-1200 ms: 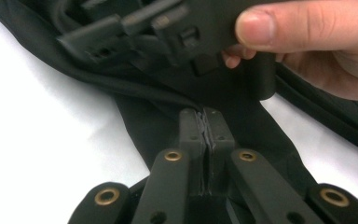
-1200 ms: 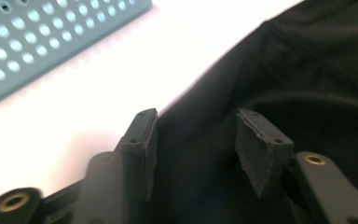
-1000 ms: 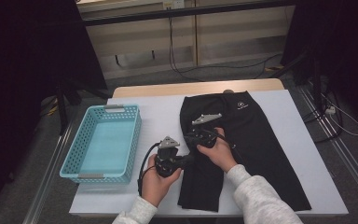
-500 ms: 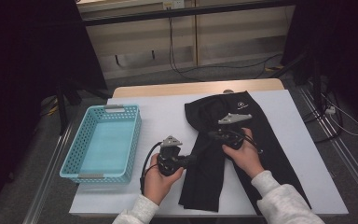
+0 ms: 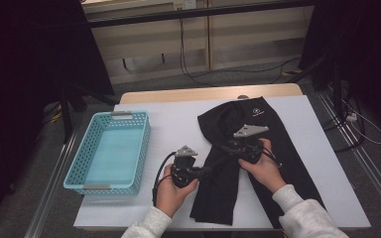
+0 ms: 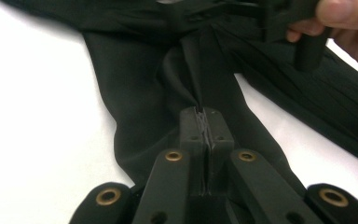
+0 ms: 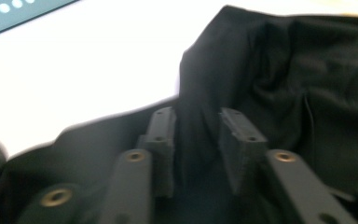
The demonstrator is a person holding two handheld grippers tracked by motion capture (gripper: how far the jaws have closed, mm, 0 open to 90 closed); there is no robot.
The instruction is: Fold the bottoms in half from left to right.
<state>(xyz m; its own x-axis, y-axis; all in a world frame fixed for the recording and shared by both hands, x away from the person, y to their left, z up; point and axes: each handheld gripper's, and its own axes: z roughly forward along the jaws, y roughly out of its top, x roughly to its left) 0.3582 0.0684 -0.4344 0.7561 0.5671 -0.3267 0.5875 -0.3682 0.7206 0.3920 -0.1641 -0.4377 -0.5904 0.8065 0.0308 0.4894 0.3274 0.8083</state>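
A: Where do the black trousers [image 5: 273, 148] lie?
B: On the white table [image 5: 178, 124], spread toward its right edge. The left gripper [image 6: 206, 122] is clamped on a fold of them; the right gripper [image 7: 196, 140] has just been opening, cloth between its jaws, pads apart.
A: Open room?
B: A bare white strip between trousers and blue basket [image 5: 110, 153], which sits at the left edge.

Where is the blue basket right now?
In the high view, the blue basket sits on the white table's left side, left of the black garment and apart from it.
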